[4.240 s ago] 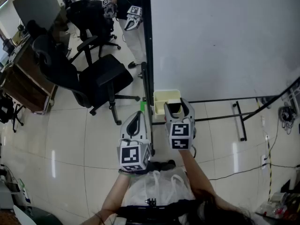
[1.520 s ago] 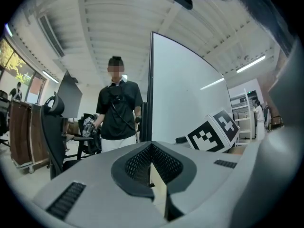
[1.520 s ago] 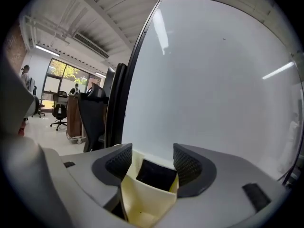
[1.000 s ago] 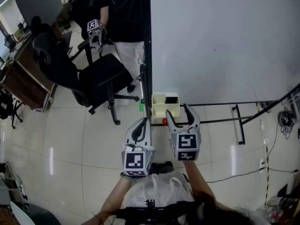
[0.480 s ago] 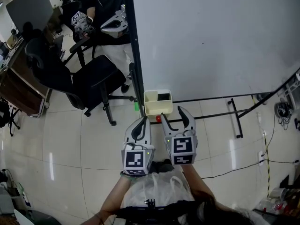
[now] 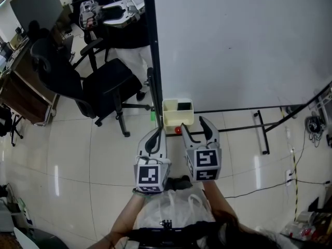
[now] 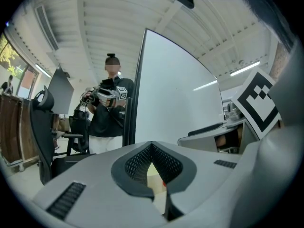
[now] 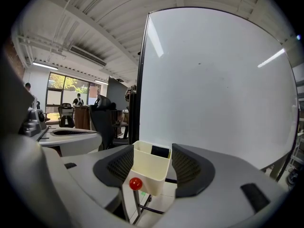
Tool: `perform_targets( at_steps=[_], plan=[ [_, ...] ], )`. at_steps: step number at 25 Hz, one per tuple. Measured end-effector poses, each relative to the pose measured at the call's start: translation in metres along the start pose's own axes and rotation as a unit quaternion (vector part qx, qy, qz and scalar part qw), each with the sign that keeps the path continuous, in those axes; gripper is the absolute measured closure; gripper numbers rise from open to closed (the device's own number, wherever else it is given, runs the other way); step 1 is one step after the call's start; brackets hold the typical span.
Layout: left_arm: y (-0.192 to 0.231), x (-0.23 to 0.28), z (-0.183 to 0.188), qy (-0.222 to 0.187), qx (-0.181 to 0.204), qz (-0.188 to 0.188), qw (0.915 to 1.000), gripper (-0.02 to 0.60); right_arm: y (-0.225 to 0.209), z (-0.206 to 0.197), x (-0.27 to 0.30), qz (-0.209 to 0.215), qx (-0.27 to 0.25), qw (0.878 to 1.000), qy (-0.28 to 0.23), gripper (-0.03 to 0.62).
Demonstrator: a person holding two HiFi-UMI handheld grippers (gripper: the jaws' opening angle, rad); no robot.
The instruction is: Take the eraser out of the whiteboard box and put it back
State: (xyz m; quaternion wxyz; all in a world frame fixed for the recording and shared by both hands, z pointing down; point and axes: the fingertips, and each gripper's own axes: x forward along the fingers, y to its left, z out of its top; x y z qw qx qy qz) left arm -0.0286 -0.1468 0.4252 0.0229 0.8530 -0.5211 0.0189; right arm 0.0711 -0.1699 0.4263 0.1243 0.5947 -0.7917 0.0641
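The cream whiteboard box (image 6: 178,113) hangs at the lower left corner of the whiteboard (image 6: 244,40). The dark eraser (image 6: 183,106) sits inside it, in its right half. My right gripper (image 6: 195,124) is open and empty, just short of the box and below it in the head view. In the right gripper view the box (image 8: 147,172) and the eraser (image 8: 160,151) show between the spread jaws, farther off and untouched. My left gripper (image 6: 156,136) is shut on nothing, left of the box. In the left gripper view its pads (image 7: 142,161) meet at the tip.
A red knob (image 6: 178,130) sticks out below the box. A black office chair (image 6: 101,87) stands left of the board's post (image 6: 154,61). Another person holding grippers (image 6: 111,9) stands beyond it. The stand's black legs (image 6: 262,131) cross the tiled floor at right. A white bag (image 6: 176,204) hangs at my waist.
My right gripper, which was at the box 4.2 s ago, has drawn back toward me and stays open. The eraser lies in the box. The person at the back has shifted.
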Motion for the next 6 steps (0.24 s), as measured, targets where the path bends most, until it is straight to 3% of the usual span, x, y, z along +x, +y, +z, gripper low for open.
perform_targets(
  at_steps=[6],
  plan=[
    [0.0009, 0.0013, -0.0011, 0.001, 0.001, 0.001, 1.0, 0.578, -0.005, -0.0083, 0.0031, -0.002, -0.011, 1.0, 0.004, 0.322]
  ],
)
